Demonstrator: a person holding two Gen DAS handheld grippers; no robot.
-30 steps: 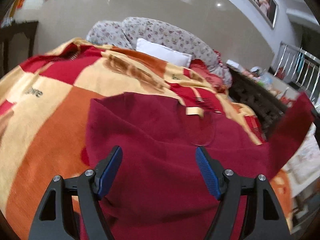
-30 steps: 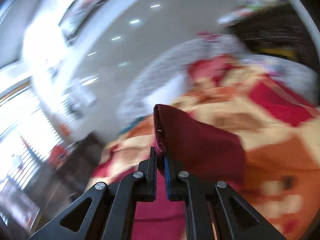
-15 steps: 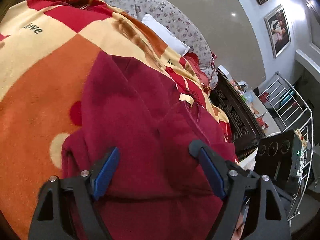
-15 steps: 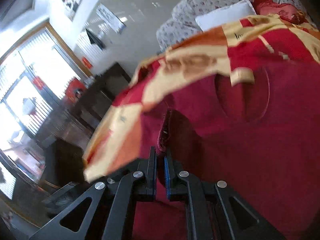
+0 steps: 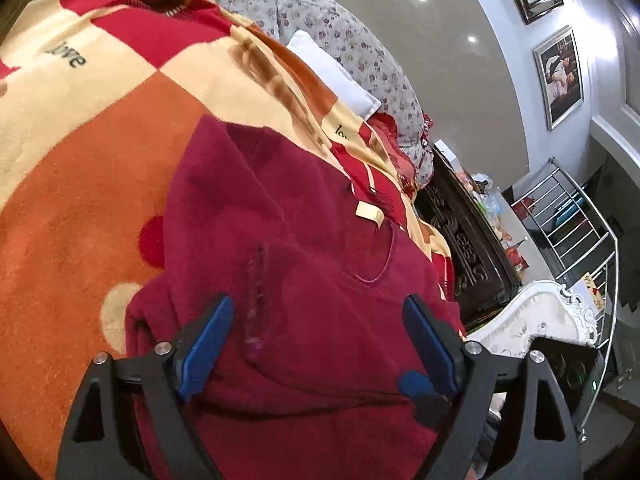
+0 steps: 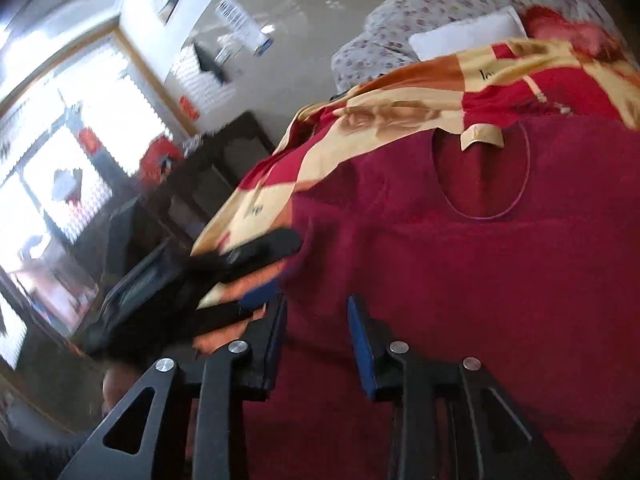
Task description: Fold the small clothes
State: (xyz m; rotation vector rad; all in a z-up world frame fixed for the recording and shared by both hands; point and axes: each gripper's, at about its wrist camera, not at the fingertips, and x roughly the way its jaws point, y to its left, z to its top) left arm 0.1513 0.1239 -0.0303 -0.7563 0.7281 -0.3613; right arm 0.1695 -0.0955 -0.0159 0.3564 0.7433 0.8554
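Note:
A dark red small top (image 5: pixel 288 248) lies on a bed blanket, its round neckline and cream label (image 5: pixel 370 212) facing up. A folded-over flap with a seam line (image 5: pixel 256 300) lies across its near left part. My left gripper (image 5: pixel 318 326) is open and empty just above the top's near part. In the right wrist view the same top (image 6: pixel 460 280) fills the frame, neckline label (image 6: pixel 482 138) at the far side. My right gripper (image 6: pixel 316 320) is open over the top's left edge, holding nothing. The left gripper (image 6: pixel 248 256) shows there, blurred, at the left.
The blanket (image 5: pixel 100 128) is orange, cream and red. Flowered pillows (image 5: pixel 352 52) and a white pillow (image 5: pixel 332 72) lie at the bed's head. A dark carved cabinet (image 5: pixel 468 240) and a white carved footboard (image 5: pixel 532 320) stand to the right. Dark furniture (image 6: pixel 168 208) stands off the bed's left.
My right gripper has opened and let go of the red cloth it was pinching; that cloth now lies folded over the top. My left gripper stays open and has shifted little.

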